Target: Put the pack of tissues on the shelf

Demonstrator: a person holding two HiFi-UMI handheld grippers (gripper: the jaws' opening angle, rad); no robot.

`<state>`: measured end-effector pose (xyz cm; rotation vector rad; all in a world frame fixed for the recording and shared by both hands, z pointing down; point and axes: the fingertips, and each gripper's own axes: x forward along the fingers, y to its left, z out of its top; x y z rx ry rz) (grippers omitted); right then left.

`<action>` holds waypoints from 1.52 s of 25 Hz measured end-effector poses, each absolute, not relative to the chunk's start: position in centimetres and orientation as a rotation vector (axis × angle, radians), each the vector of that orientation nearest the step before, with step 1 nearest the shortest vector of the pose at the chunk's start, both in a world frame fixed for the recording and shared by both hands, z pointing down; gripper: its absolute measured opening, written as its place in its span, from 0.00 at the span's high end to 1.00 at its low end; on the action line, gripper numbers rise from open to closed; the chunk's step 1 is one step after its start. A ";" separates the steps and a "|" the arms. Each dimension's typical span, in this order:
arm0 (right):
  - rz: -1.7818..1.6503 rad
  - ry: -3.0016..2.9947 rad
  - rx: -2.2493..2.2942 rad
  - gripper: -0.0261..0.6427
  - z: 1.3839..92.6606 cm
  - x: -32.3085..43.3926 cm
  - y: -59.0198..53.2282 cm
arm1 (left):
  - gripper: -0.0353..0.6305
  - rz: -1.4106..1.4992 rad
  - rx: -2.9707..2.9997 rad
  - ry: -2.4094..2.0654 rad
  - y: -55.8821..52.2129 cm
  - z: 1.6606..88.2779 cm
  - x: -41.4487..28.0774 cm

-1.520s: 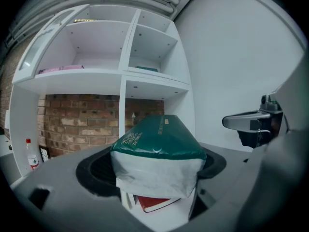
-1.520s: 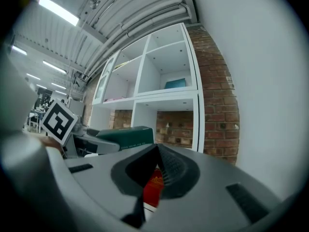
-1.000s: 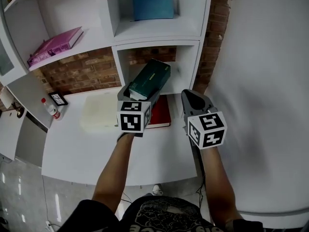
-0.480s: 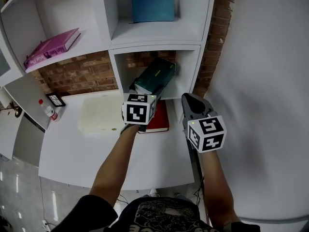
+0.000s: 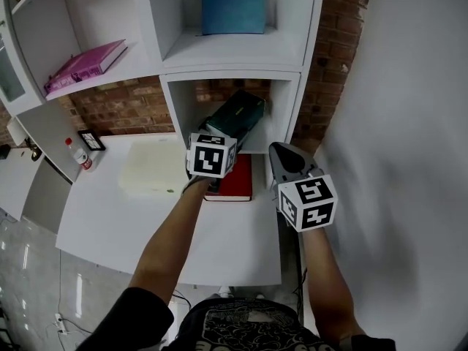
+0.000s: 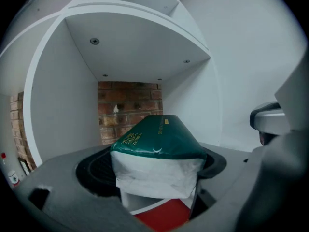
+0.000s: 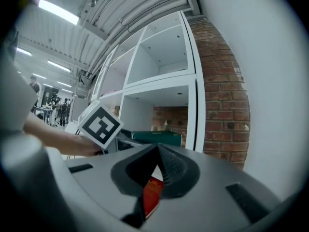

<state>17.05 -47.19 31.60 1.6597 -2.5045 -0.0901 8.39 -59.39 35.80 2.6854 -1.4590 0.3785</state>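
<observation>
L tool (image 6: 155, 179) clamping green tissue pack (image 6: 155, 138), gold print blurry, in shelf (image 6: 54, 105), R tool (image 7: 158, 152) closed, empty

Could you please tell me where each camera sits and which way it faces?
Head view: on the head, looking steeply down at the shelf; both forearms show.
Left gripper view: on the left gripper, facing the cubby; jaws clamp the pack of tissues.
Right gripper view: on the right gripper, facing the shelf; jaws shut, empty.
All three share the pack of tissues.
</observation>
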 end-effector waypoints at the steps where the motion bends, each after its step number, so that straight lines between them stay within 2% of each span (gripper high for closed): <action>1: -0.087 -2.510 1.654 0.95 31.7 17.2 -47.2 | 0.27 0.391 2.684 -1.463 -59.5 36.0 8.5; 19: -0.054 -2.552 1.598 0.96 32.8 18.1 -47.2 | 0.22 0.445 2.638 -1.449 -60.0 37.8 8.8; 29: -0.036 -2.600 1.564 0.95 32.3 16.8 -46.9 | 0.22 0.383 2.643 -1.469 -58.1 35.5 7.2; 32: -0.021 -2.633 1.551 0.95 32.1 16.1 -46.7 | 0.23 0.346 2.657 -1.485 -57.5 34.4 6.5; 38: -0.027 -2.655 1.521 0.95 31.8 14.9 -46.8 | 0.30 0.280 2.685 -1.511 -55.5 32.4 4.9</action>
